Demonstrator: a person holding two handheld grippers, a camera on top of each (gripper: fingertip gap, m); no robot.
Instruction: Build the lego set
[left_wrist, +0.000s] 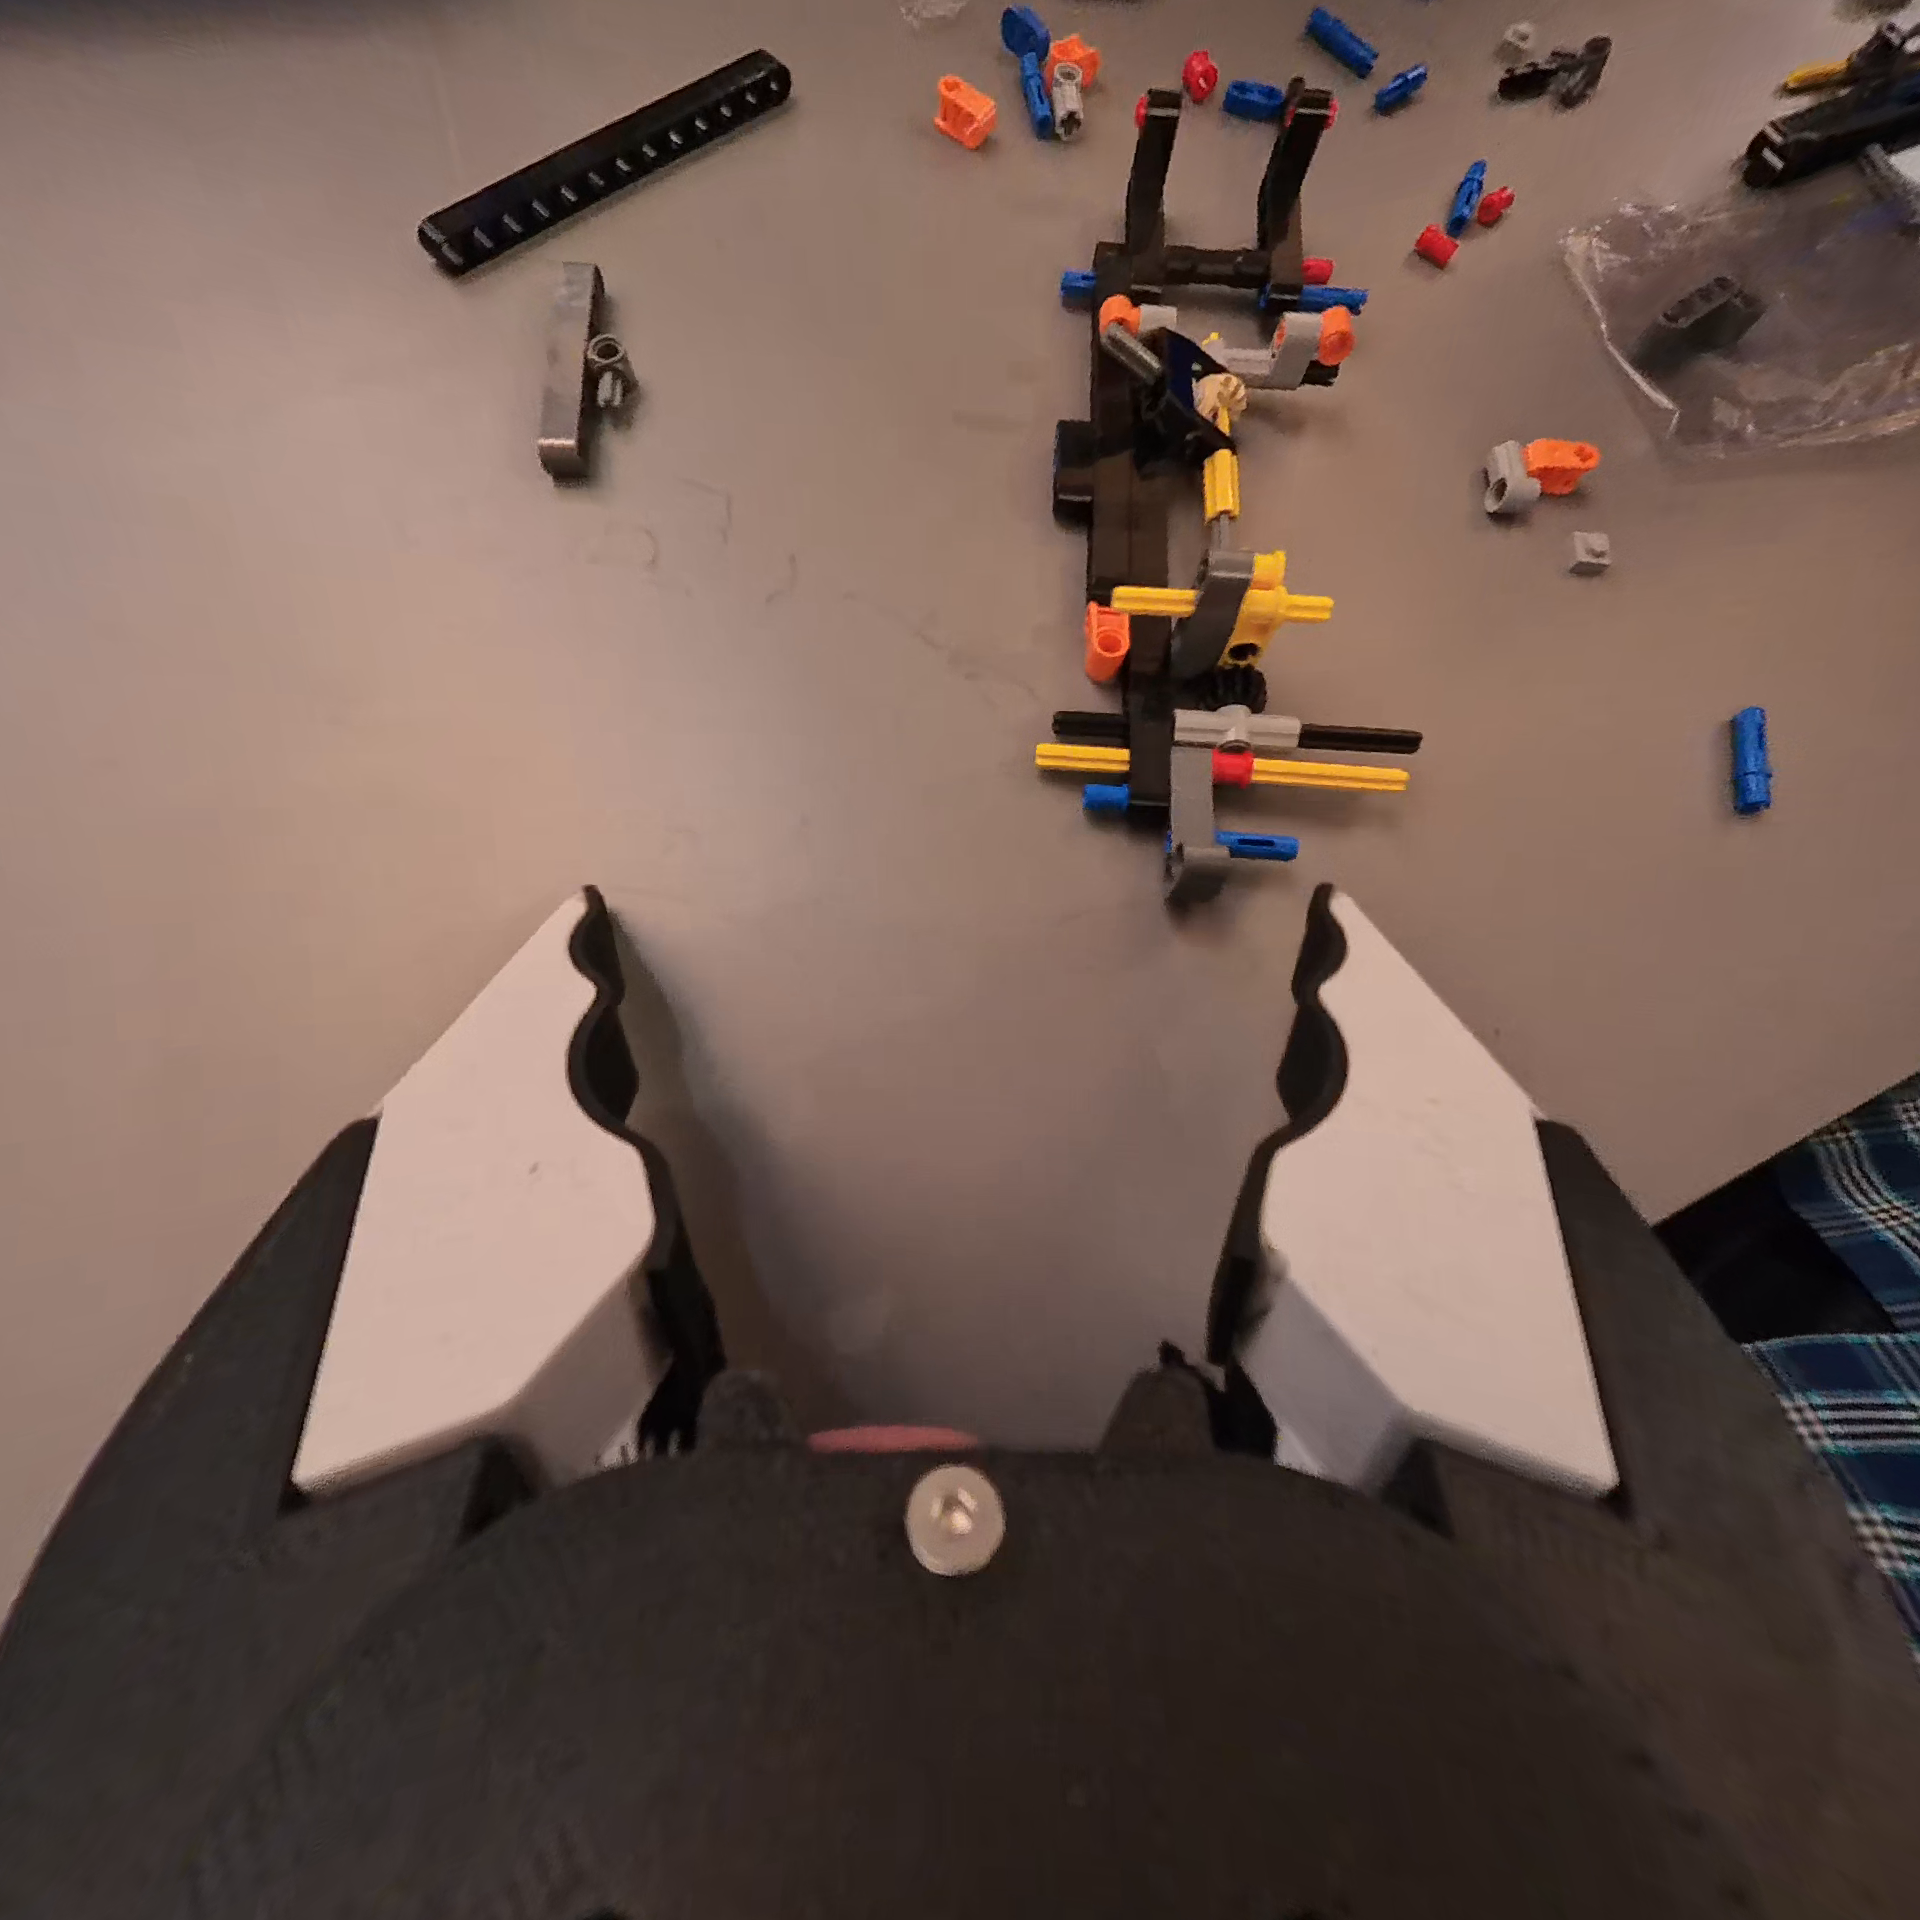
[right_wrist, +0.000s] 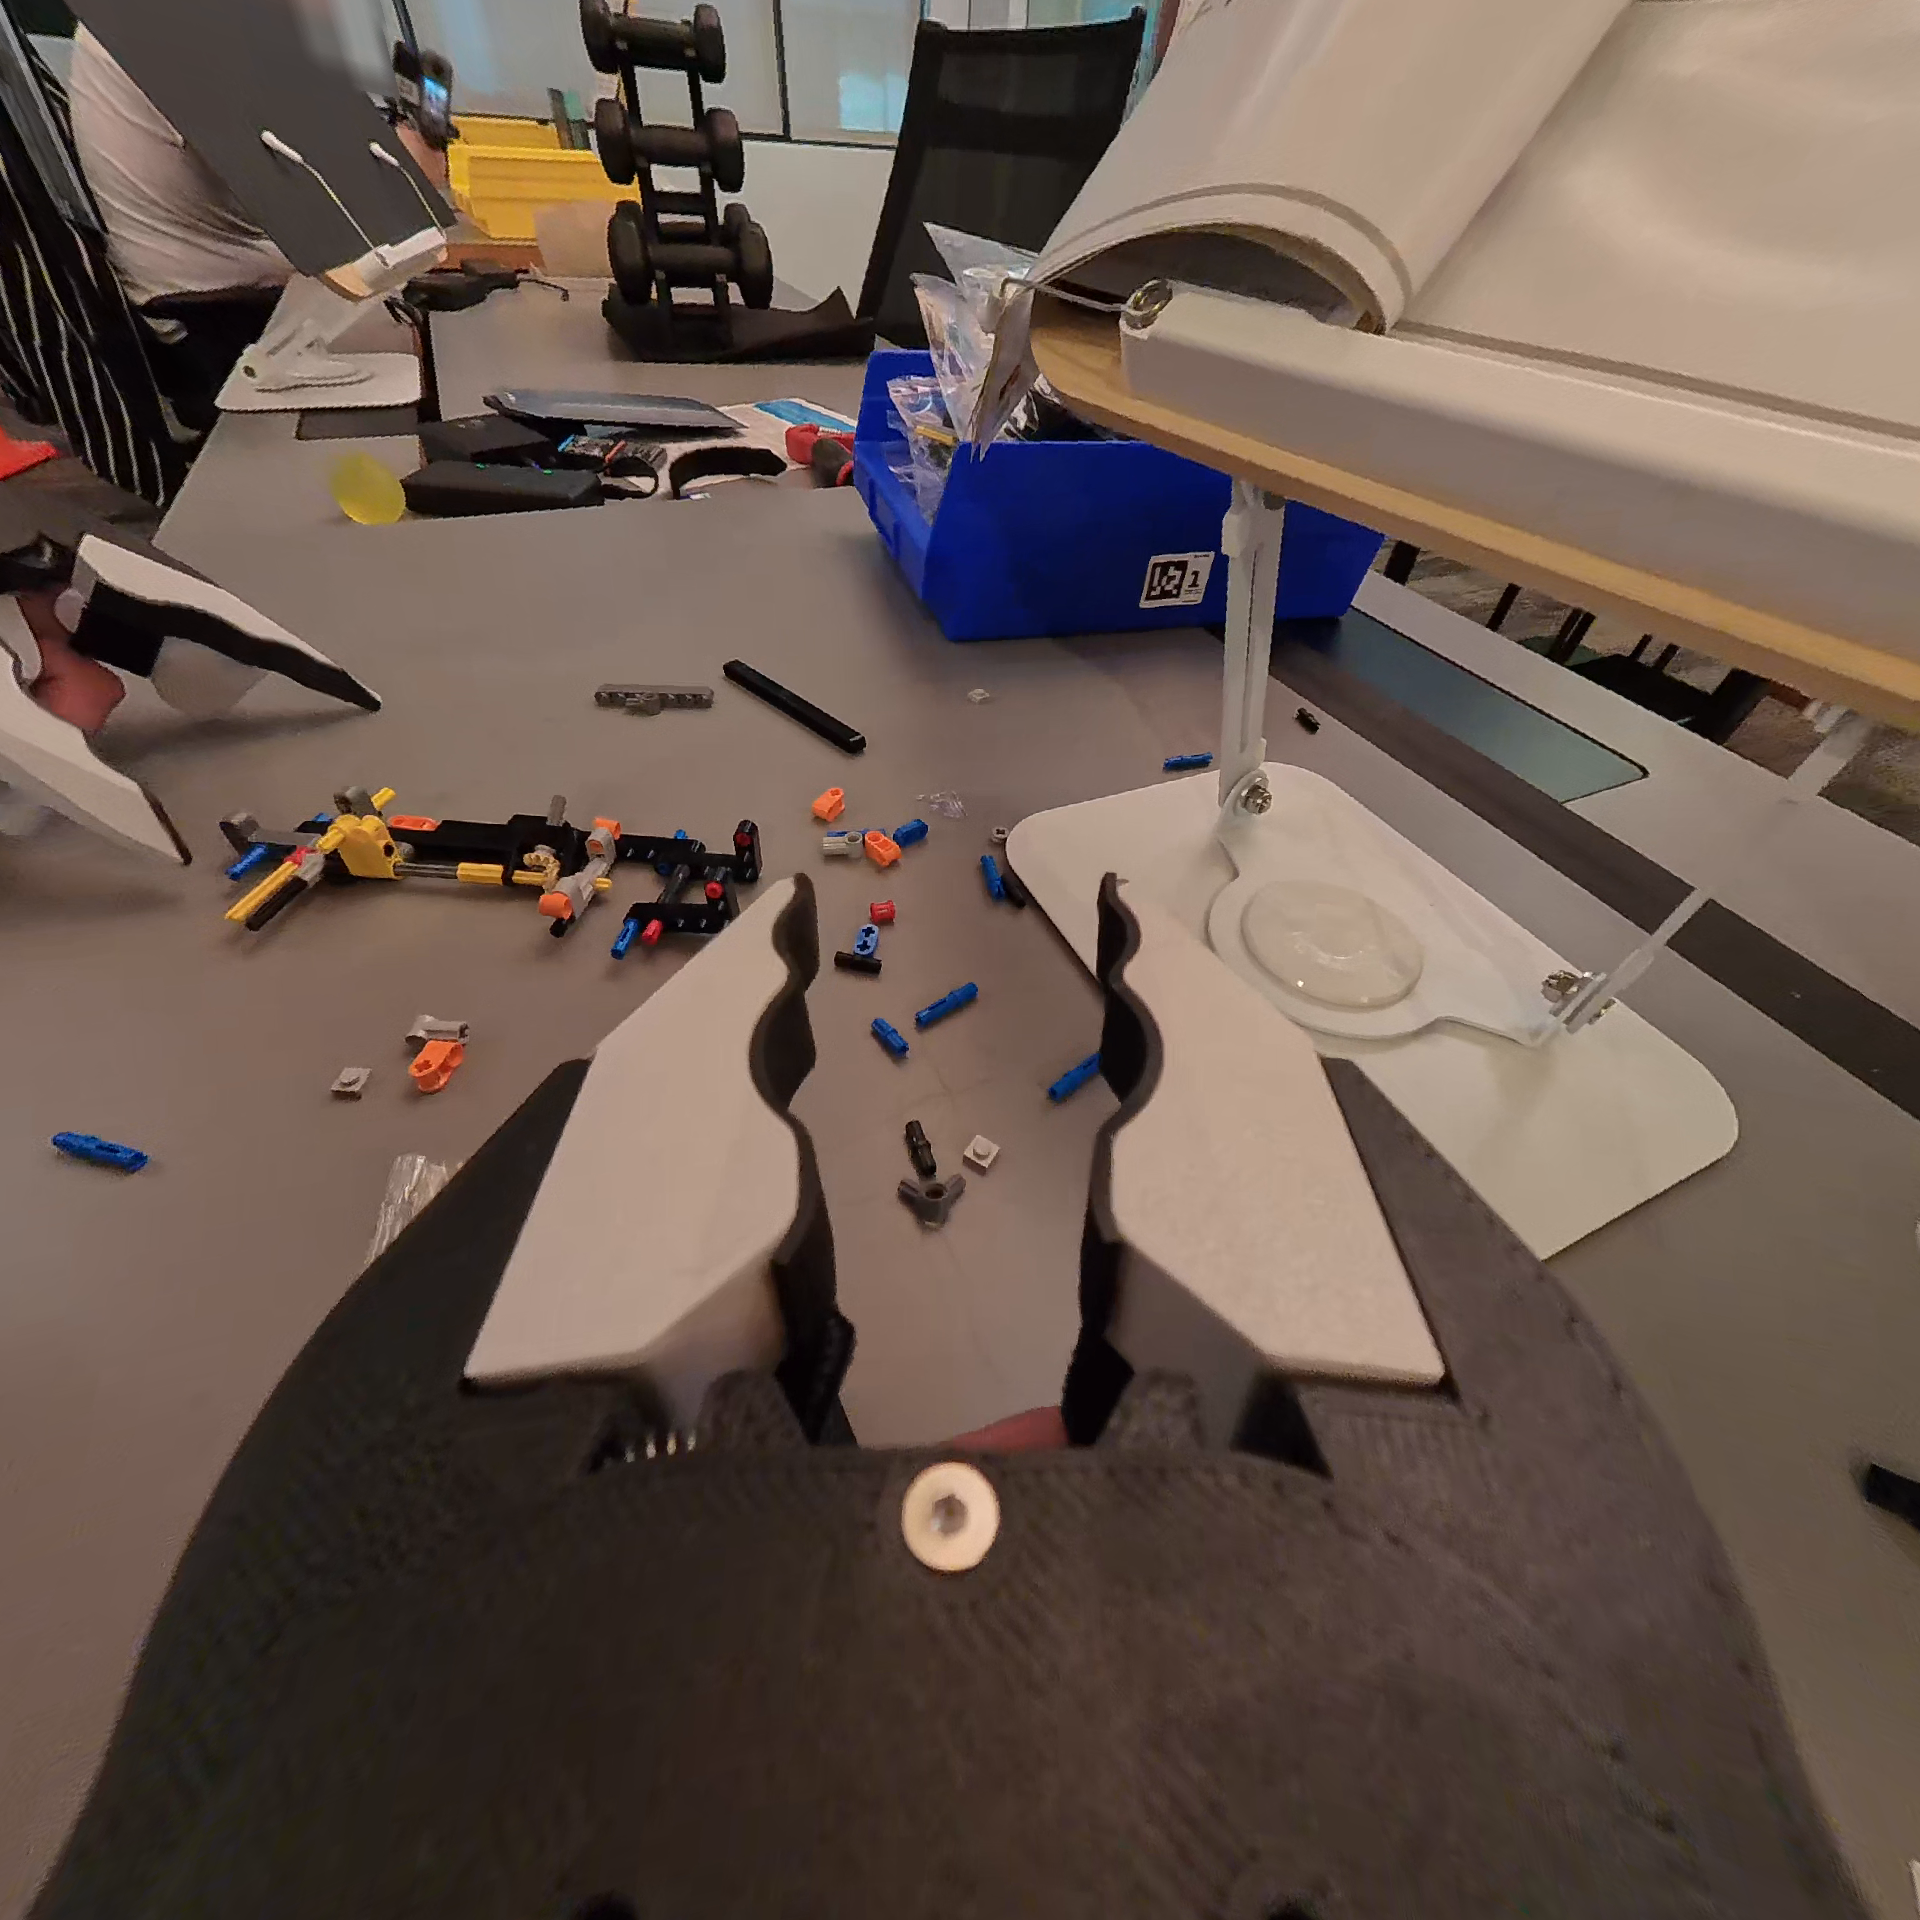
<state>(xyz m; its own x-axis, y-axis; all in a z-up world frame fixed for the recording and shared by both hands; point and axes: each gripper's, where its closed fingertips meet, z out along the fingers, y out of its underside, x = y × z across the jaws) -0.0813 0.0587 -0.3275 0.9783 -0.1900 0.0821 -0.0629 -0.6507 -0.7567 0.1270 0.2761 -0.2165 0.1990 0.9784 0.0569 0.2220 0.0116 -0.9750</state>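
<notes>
A partly built black, yellow and grey lego frame (left_wrist: 1174, 499) lies on the grey table; it also shows in the right wrist view (right_wrist: 499, 852). My left gripper (left_wrist: 956, 904) is open and empty, just short of the frame's near end. It appears at the left edge of the right wrist view (right_wrist: 177, 727). My right gripper (right_wrist: 951, 894) is open and empty above loose blue pins (right_wrist: 945, 1006), a dark grey three-arm piece (right_wrist: 930, 1197) and a small grey plate (right_wrist: 981, 1151).
A long black beam (left_wrist: 603, 161) and a grey beam (left_wrist: 569, 369) lie left of the frame. A clear bag (left_wrist: 1766, 322) sits at the right. A white book stand (right_wrist: 1403, 997) holding a manual, and a blue bin (right_wrist: 1081, 540), stand behind the pieces. About 10 centimetres separates my right fingertips from the small grey plate (right_wrist: 981, 1151).
</notes>
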